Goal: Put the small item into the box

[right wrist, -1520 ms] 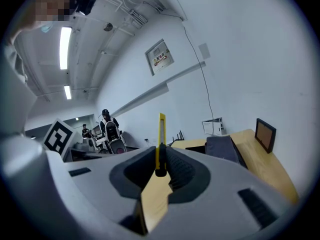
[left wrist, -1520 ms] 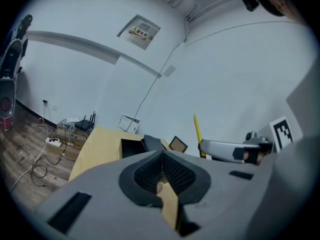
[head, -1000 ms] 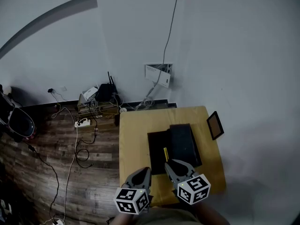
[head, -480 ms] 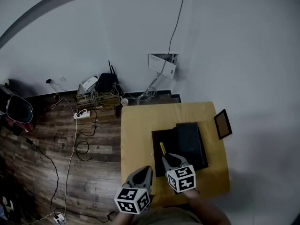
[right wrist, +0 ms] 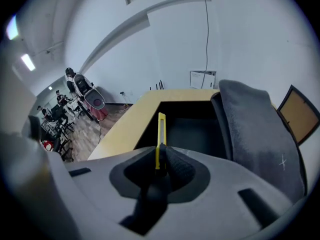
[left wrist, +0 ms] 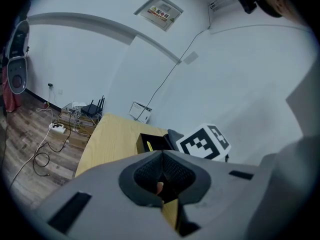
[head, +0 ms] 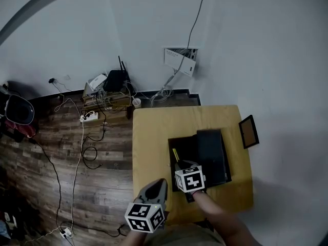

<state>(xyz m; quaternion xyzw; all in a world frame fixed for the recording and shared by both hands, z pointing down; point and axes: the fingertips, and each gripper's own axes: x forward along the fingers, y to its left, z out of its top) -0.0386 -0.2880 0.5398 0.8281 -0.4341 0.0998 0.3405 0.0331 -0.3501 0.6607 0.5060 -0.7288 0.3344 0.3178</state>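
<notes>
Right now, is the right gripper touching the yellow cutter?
Touching. In the right gripper view, the right gripper is shut on the near end of the yellow cutter, whose far end sticks out over the open black box.

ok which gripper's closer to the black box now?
Right. The right gripper holds the yellow item over the black box; the left gripper sits off its near-left corner, above the table.

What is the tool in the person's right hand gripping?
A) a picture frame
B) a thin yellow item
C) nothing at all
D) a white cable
B: the right gripper view shows the right gripper with its jaws closed on the thin yellow item, and the open black box just ahead.
</notes>
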